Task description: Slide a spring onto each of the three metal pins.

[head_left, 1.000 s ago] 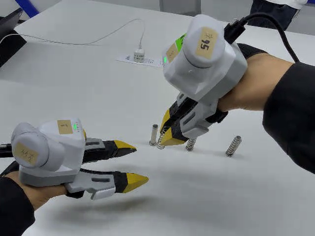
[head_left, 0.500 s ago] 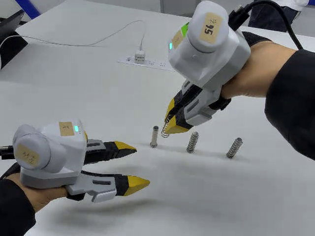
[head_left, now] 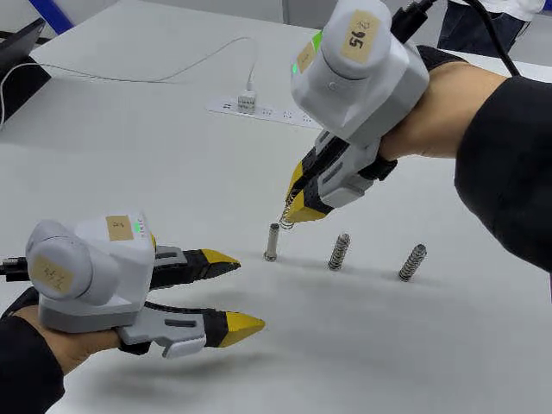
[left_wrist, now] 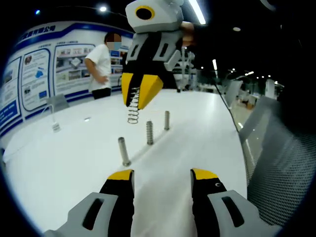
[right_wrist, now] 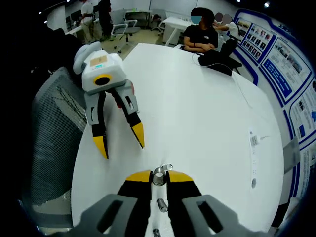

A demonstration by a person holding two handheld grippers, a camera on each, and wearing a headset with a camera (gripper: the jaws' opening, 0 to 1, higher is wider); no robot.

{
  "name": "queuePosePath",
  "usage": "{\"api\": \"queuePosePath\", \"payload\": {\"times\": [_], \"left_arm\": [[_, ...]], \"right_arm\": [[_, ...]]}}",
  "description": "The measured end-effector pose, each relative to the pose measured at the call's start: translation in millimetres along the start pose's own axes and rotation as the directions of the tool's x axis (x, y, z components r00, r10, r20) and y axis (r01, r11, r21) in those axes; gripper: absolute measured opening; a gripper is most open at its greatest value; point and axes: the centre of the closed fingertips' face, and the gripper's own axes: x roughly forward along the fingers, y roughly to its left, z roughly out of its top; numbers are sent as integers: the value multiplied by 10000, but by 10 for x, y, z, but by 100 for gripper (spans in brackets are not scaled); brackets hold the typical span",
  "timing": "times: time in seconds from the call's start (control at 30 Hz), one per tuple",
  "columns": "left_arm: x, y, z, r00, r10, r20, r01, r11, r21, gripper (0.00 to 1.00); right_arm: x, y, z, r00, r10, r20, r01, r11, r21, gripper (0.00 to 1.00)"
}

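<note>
- Spring (head_left: 285, 216) is pinched by its upper coils in the shut jaws of the right gripper (head_left: 294, 210). It hangs just above and slightly beside the top of the bare pin (head_left: 272, 241) and is not on it yet.
- Main risk: if the bottom coil is off-centre on the way down, it will likely catch the pin's rim, then buckle or pop out.
- If the spring is released too early, it probably drops and rolls across the table (head_left: 129, 172).
- The pin looks free-standing, so a sideways nudge could tip it.
- Left gripper (head_left: 246, 291) has its jaws wide open and empty. It sits low over the table, well apart from the pins and not in the way.
- Middle pin (head_left: 338, 251) and far pin (head_left: 413, 261) already carry springs — the middle one sits near the descent path.
- Power strip (head_left: 259, 108) and cable (head_left: 172, 69) are further back, well clear.
</note>
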Motion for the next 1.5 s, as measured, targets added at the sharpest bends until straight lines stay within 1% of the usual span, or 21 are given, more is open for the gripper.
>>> {"api": "queuePosePath", "payload": {"times": [0.1,0.17,0.23,0.3,0.43,0.73,0.9,1.07,1.5], "left_arm": [[3,0,-4,10000,2,1,-2,10000,-16,47],[5,-1,-6,10000,2,3,-2,10000,-47,47],[5,-1,-8,10000,7,1,-7,10000,-56,47],[3,0,-6,10000,8,6,-8,10000,-54,47],[-4,17,-9,10000,53,17,-53,10000,-85,47],[-16,23,-25,10000,95,31,-94,9999,-133,48],[-17,25,-29,9999,107,52,-106,9998,-147,48],[-15,24,-34,9999,107,54,-106,9998,-162,47],[-29,32,-59,9999,138,33,-137,9997,-214,46]], "right_arm": [[31,-37,4,10000,18,-47,-18,10000,38,12],[63,-89,6,10000,17,-54,-17,10000,82,12],[95,-122,-5,9999,2,-155,0,10000,95,12],[104,-121,-13,9997,-23,-255,24,10000,53,12],[144,-160,16,9997,30,-240,-27,9999,122,12],[215,-153,-40,9990,159,-424,-150,9997,202,12],[227,-139,-44,9989,206,-430,-195,9995,257,12],[276,-126,-47,9983,304,-491,-290,9991,296,12],[375,-156,-87,9970,408,-657,-383,9985,390,12]]}}
